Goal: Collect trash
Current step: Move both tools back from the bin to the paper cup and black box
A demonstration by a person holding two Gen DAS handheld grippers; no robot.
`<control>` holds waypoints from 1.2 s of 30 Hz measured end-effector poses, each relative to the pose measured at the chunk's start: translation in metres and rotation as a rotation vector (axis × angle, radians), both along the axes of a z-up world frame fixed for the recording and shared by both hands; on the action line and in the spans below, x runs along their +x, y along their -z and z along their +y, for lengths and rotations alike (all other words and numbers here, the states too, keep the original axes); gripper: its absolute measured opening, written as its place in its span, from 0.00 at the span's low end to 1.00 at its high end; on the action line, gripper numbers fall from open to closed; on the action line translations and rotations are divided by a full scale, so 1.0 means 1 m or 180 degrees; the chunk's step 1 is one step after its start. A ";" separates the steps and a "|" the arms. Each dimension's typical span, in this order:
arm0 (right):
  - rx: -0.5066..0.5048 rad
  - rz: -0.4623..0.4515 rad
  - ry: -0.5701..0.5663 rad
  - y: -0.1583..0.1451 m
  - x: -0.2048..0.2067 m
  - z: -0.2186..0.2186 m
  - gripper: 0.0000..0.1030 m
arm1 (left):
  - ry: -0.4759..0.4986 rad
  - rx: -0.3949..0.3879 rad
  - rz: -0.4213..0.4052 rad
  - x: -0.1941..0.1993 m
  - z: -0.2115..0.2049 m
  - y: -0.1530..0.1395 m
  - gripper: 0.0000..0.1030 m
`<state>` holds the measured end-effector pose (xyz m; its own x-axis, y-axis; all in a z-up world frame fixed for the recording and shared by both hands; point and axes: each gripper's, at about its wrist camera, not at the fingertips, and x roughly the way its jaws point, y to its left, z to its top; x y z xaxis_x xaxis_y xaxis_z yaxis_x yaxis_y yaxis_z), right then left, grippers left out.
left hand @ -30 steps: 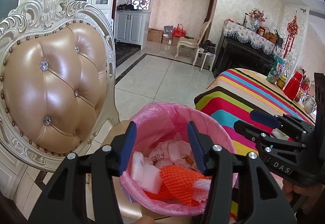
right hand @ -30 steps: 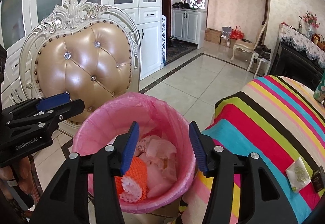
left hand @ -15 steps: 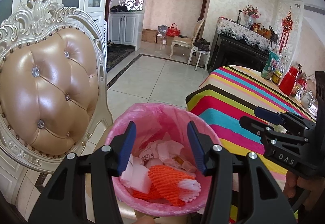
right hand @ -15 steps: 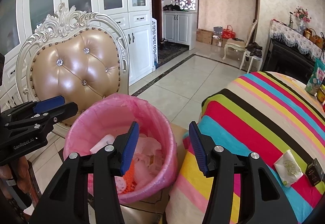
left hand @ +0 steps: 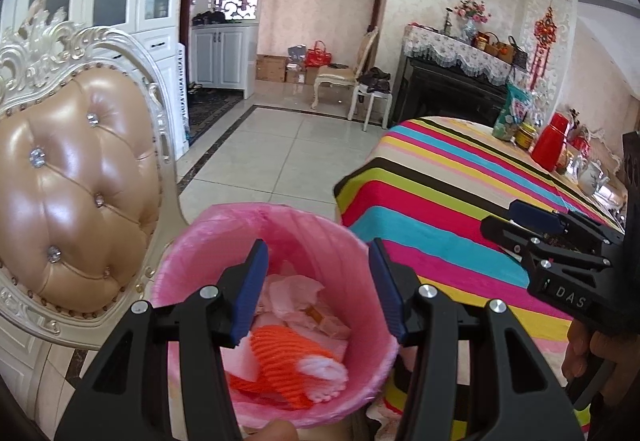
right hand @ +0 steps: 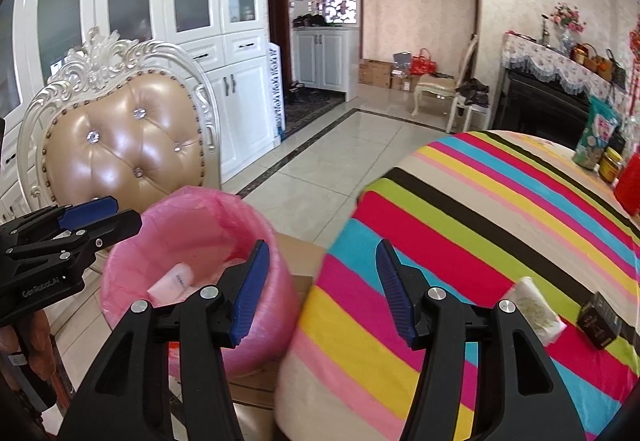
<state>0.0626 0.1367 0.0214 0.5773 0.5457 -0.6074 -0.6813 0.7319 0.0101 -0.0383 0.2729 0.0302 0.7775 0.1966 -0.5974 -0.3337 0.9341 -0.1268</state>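
Observation:
A bin with a pink liner stands beside the striped table and holds an orange foam net and crumpled pale papers. My left gripper hangs open over the bin's mouth, with nothing between its fingers. My right gripper is over the gap between the bin and the table edge. Its jaws are opening and hold nothing. On the table to its right lie a white tissue packet and a small dark box. Each gripper also shows at the side of the other's view.
A tufted tan chair with a white carved frame stands left of the bin. The striped tablecloth carries a red flask, a jar and a snack bag at its far end. A cardboard box sits under the bin.
Both views have swung right: the bin and chair slid left, and more of the striped table shows. The right gripper moved off the bin towards the table edge, its jaws slightly wider.

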 end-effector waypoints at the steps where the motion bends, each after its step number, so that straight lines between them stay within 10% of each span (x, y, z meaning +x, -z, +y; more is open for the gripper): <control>1: 0.0000 -0.0004 0.0053 0.000 0.003 -0.009 0.54 | 0.0028 0.0000 0.0004 0.003 -0.004 0.001 0.49; 36: -0.0121 0.0048 0.1214 0.030 0.099 -0.271 0.58 | 0.1126 -0.0218 0.0409 0.175 -0.228 0.052 0.49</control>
<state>0.1620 -0.1339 -0.0081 0.7253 0.2704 -0.6331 -0.3600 0.9328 -0.0140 0.1368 0.0454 -0.0213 0.7079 -0.1142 -0.6970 -0.0093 0.9852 -0.1710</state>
